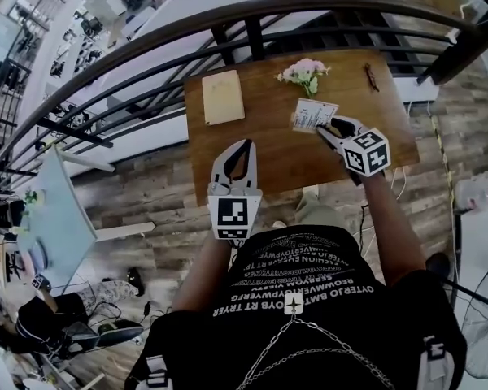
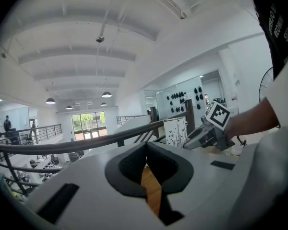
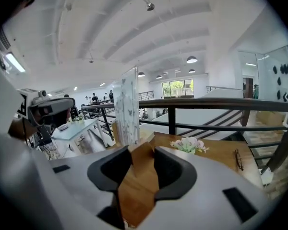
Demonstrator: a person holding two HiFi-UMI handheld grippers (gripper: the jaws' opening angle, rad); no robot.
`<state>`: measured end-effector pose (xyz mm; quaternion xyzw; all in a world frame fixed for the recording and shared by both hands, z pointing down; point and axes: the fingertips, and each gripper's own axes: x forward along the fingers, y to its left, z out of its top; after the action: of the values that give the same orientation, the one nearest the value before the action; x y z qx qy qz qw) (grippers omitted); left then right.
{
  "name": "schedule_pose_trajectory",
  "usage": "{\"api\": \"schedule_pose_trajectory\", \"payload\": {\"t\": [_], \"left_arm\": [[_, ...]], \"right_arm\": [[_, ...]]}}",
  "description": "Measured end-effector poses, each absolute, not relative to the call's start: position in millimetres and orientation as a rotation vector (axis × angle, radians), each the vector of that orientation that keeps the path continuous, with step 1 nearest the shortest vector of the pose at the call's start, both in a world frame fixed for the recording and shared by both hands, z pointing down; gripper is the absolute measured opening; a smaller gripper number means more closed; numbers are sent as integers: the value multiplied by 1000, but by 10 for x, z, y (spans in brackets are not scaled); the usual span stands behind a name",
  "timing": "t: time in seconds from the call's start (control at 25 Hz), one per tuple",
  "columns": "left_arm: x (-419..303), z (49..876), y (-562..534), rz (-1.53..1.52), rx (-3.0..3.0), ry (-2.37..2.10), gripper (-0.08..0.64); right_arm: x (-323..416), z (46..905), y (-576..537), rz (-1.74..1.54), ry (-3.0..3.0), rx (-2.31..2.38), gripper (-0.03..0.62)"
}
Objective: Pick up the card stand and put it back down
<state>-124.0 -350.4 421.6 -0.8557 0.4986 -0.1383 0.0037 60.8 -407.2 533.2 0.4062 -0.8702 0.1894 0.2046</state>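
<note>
Card stand (image 1: pixel 311 114) between jaws of right gripper (image 1: pixel 324 125) (over wooden table (image 1: pixel 268 140))

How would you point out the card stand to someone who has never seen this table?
Look at the wooden table beside the dark railing. Toward its right side, close to the pink flowers, the card stand is the white printed card gripped by the right gripper. It stands on edge, while the yellow pad to its left lies flat.
</note>
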Motion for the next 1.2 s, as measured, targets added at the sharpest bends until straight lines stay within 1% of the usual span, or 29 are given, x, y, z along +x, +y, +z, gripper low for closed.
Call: {"api": "schedule_pose_trajectory", "payload": {"t": [0.64, 1.2], "left_arm": [[-1185, 4151, -3410, -409, -2715, 1517, 25], [-1031, 4289, -3534, -446, -2735, 1540, 25]], "right_arm": [[563, 4656, -3915, 459, -2458, 1102, 162], [618, 4922, -4047, 469, -2436, 1057, 161]]}}
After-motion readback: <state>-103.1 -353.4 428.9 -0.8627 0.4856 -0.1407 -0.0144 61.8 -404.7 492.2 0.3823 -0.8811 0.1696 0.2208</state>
